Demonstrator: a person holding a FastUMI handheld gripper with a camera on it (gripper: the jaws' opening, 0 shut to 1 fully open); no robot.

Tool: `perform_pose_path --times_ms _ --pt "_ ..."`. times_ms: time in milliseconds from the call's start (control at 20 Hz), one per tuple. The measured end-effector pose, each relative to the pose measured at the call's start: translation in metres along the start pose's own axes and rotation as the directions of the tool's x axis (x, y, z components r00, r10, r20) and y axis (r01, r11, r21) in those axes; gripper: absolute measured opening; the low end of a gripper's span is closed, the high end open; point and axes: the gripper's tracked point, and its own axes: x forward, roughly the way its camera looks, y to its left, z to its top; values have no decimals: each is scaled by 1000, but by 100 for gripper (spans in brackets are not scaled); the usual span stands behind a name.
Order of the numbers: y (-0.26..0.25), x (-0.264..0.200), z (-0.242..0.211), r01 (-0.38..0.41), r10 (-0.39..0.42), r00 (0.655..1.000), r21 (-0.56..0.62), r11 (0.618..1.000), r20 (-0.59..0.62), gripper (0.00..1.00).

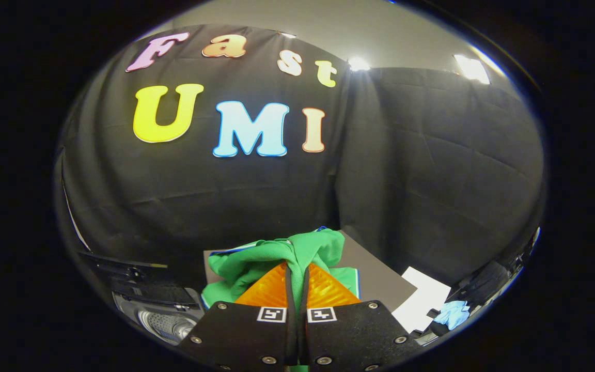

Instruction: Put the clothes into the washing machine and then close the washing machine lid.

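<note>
A green garment with blue and white trim bunches up just ahead of my gripper, whose two fingers are pressed together on a fold of it and hold it lifted. The cloth drapes over both fingertips and hangs to either side. Below and to the left of the fingers is the washing machine, its lid standing open and the ribbed metal drum showing inside. The lower part of the garment is hidden behind the gripper body.
A grey board lies behind the garment, with a white sheet on its right. A light blue cloth lies beside dark equipment at the far right. The booth's black cloth wall rises behind everything.
</note>
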Motion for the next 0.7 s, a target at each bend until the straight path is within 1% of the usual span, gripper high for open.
perform_pose_path --times_ms 50,150,450,700 --pt "9 -10 2 2 -2 1000 -12 1000 4 1" --pt "40 -35 11 -23 23 1000 -6 1000 15 1" --pt "148 -104 24 -157 157 987 -6 988 43 1" --pt "217 -150 21 -249 249 968 -2 968 42 1"
